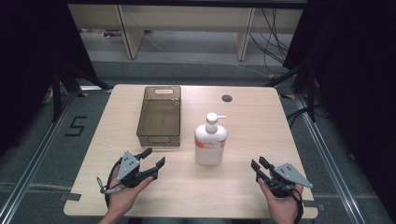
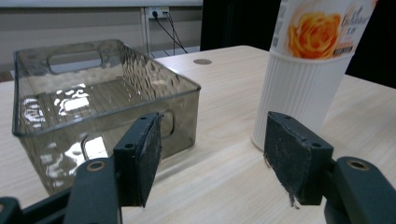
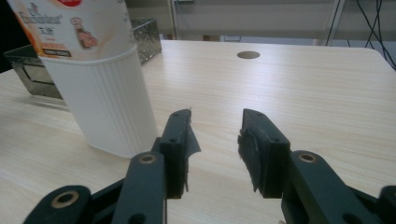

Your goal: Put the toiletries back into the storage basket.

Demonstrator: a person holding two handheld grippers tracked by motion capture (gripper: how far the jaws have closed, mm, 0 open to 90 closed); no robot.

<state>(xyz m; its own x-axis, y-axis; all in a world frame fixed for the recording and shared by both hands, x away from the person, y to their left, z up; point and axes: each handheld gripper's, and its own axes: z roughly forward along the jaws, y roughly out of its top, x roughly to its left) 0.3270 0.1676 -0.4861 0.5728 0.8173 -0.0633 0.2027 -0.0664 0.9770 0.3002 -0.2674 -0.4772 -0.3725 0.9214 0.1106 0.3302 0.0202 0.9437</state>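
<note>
A white pump bottle (image 1: 211,140) with an orange label stands upright near the middle of the table; its ribbed base shows in the left gripper view (image 2: 303,88) and the right gripper view (image 3: 105,100). Left of it sits a smoky clear plastic bin (image 1: 159,115), empty inside (image 2: 98,98). My left gripper (image 1: 154,157) is held near the front left of the table, open, with nothing between its pads (image 2: 149,154). My right gripper (image 1: 258,163) is at the front right, open and empty, with the bottle off to its left (image 3: 215,140).
A round cable hole (image 1: 227,98) lies in the wooden tabletop (image 1: 252,130) at the back right. The table's front edge runs just below both hands. Beyond the table are desk legs and cables on the floor.
</note>
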